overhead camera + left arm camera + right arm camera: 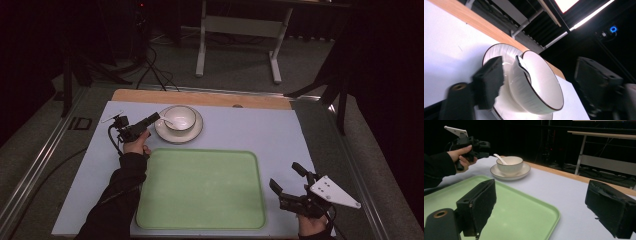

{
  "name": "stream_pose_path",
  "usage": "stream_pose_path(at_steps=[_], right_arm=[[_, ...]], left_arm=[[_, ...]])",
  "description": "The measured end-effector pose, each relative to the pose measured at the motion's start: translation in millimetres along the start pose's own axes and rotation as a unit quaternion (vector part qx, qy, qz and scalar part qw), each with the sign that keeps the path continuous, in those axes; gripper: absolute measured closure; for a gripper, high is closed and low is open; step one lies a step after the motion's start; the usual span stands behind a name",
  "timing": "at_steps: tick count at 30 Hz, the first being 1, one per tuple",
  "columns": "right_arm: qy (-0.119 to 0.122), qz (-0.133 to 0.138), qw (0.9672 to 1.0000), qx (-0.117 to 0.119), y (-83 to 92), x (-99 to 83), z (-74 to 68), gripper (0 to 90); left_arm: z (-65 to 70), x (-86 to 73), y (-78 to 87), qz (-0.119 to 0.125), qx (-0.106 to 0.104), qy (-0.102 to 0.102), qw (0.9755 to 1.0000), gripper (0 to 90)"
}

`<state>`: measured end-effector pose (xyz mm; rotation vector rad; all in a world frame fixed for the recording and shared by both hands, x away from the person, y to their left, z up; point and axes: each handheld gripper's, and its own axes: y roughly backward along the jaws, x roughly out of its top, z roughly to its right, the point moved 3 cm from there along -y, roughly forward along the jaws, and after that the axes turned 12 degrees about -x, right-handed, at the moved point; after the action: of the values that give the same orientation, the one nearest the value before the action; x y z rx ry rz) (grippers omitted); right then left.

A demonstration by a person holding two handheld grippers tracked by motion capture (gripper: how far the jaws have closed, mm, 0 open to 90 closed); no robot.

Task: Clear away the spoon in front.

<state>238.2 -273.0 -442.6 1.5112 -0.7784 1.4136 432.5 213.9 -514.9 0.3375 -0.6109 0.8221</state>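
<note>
A white bowl (pixel 179 118) with a dark rim stands on a matching plate (pixel 167 134) at the back of the table. A white spoon (pixel 165 120) leans in it. My left gripper (pixel 150 120) points at the bowl from the left, tilted. In the left gripper view the bowl (pixel 539 85) sits between its spread jaws, the left jaw close beside the plate (pixel 496 50) and the right jaw apart; the spoon (pixel 520 63) rests on the rim. My right gripper (pixel 284 176) hovers open right of a green tray (pixel 200 190), nothing between its jaws.
The tray (pixel 519 210) is bare and lies near the front edge of the pale blue table cover (pixel 260 130). A wooden strip (pixel 200 97) runs along the far edge. Behind stand a white table frame (pixel 240 25) and floor cables (pixel 155 70).
</note>
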Motion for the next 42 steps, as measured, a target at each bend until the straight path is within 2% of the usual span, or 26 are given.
stream_pose_path(at_steps=[2, 5, 9, 12, 18, 23, 27, 31, 34, 36, 38, 42], right_arm=[[0.0, 0.0, 1.0, 0.0, 0.2, 0.0, 0.1, 9.9], [-0.001, 0.0, 1.0, 0.001, 0.4, 0.0, 0.5, 9.9], [-0.006, -0.007, 0.9999, 0.008, -0.6, -1.1, 0.6, 9.9], [-0.006, -0.004, 1.0, 0.007, -0.2, -0.7, 0.9, 9.9], [-0.007, -0.005, 0.9999, 0.007, 0.0, -0.8, 1.2, 9.9], [-0.008, -0.005, 0.9999, 0.007, -0.1, -0.9, 1.4, 9.9], [-0.009, -0.005, 0.9999, 0.007, -0.2, -0.9, 1.7, 9.9], [-0.01, -0.006, 0.9999, 0.007, -0.3, -0.9, 1.8, 9.9], [-0.009, -0.004, 0.9999, 0.006, -0.1, -0.7, 1.8, 9.9], [-0.01, -0.004, 0.9999, 0.007, 0.0, -0.6, 1.8, 9.9], [-0.01, -0.004, 0.9999, 0.006, 0.0, -0.6, 2.0, 10.0], [-0.01, -0.003, 0.9999, 0.006, 0.1, -0.6, 2.4, 9.9]], left_arm=[[-1.7, -2.0, -4.4, 0.0, 0.001, 0.012, 0.9999, 27.3], [-4.9, -5.0, -10.3, -0.004, 0.013, 0.021, 0.9997, 33.7], [-9.9, -7.3, -15.2, 0.007, 0.021, 0.042, 0.9989, 43.9], [-12.2, -8.0, -18.8, 0.015, 0.019, 0.058, 0.998, 52.8], [-17.3, -8.4, -24.4, 0.027, 0.008, 0.094, 0.9952, 63.9], [-17.3, -7.9, -26.6, 0.036, 0.016, 0.101, 0.9941, 75.6], [-16.3, -7.7, -25.9, 0.037, 0.016, 0.1, 0.9941, 80.9], [-5.9, -5.0, -25.6, 0.041, 0.002, 0.087, 0.9954, 84.2], [4.2, -2.8, -27.9, 0.033, 0.0, 0.068, 0.9971, 85.2], [8.6, -1.7, -28.7, 0.033, -0.005, 0.063, 0.9974, 85.6], [14.2, 0.4, -29.1, 0.033, -0.002, 0.043, 0.9985, 85.6], [24.0, 5.6, -29.0, 0.029, -0.005, 0.021, 0.9994, 85.8]])
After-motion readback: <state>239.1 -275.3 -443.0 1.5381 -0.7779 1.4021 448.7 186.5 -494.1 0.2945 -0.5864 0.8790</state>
